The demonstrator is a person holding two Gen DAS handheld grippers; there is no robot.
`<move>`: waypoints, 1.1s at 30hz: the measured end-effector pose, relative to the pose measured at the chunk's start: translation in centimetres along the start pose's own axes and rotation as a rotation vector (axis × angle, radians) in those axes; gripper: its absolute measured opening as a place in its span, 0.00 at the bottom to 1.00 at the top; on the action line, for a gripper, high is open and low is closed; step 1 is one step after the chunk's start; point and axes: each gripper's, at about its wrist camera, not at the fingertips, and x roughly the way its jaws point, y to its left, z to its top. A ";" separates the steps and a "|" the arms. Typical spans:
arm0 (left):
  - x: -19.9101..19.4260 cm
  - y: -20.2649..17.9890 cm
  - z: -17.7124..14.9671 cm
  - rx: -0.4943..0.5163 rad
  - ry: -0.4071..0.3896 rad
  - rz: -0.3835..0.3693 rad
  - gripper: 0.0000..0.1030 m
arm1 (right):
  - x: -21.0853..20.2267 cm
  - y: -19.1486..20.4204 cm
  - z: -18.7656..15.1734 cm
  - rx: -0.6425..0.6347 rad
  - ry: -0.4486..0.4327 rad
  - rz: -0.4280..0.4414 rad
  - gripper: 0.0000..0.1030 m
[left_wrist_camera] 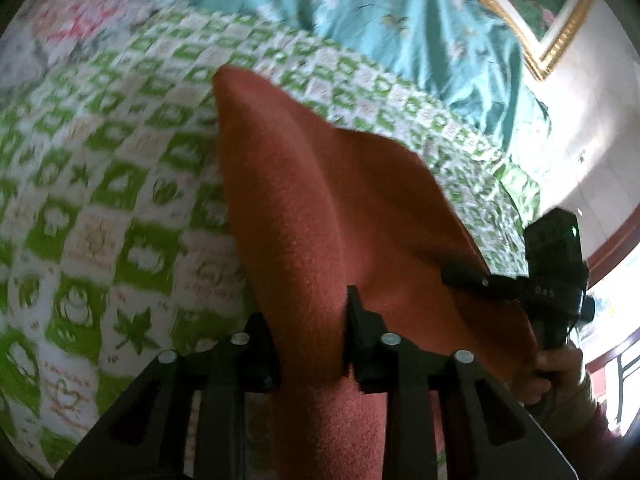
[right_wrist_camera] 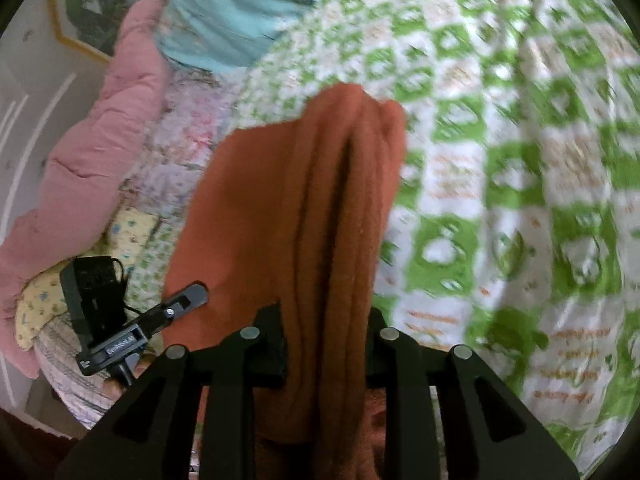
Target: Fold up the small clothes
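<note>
A rust-orange fleece garment (left_wrist_camera: 304, 216) hangs lifted above the green-and-white checked bedspread (left_wrist_camera: 100, 184). My left gripper (left_wrist_camera: 310, 320) is shut on one edge of it, the cloth bunched between the fingers. My right gripper (right_wrist_camera: 326, 328) is shut on another edge, where the garment (right_wrist_camera: 304, 208) hangs in thick folds. The right gripper also shows in the left wrist view (left_wrist_camera: 480, 276), at the garment's right corner. The left gripper shows in the right wrist view (right_wrist_camera: 188, 300), at the garment's left side.
A teal satin quilt (left_wrist_camera: 380, 20) lies at the head of the bed. A pink padded quilt (right_wrist_camera: 92, 152) and floral pillows (right_wrist_camera: 132, 232) lie to the left in the right wrist view. A gold-framed picture (left_wrist_camera: 552, 28) hangs on the wall.
</note>
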 end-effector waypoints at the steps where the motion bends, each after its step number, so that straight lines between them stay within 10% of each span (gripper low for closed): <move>1: 0.2 0.4 -0.2 -0.018 0.003 0.004 0.34 | 0.1 -0.4 -0.3 0.012 0.005 -0.007 0.33; 11: -2.9 1.7 0.9 -0.062 -0.038 0.145 0.55 | -5.3 2.7 0.7 -0.098 -0.168 -0.263 0.51; 15: -1.8 1.6 2.4 -0.042 -0.023 0.215 0.53 | -3.9 4.2 2.8 -0.136 -0.152 -0.206 0.51; 20: -0.1 1.0 3.7 0.005 0.005 0.265 0.53 | 0.0 3.4 5.0 -0.106 -0.080 -0.214 0.40; 24: 0.9 1.2 4.6 0.001 0.025 0.264 0.53 | 1.3 2.6 5.7 -0.060 -0.050 -0.155 0.13; 33: 2.6 2.0 6.4 -0.022 0.063 0.232 0.55 | 2.0 2.7 6.8 -0.094 -0.005 -0.170 0.18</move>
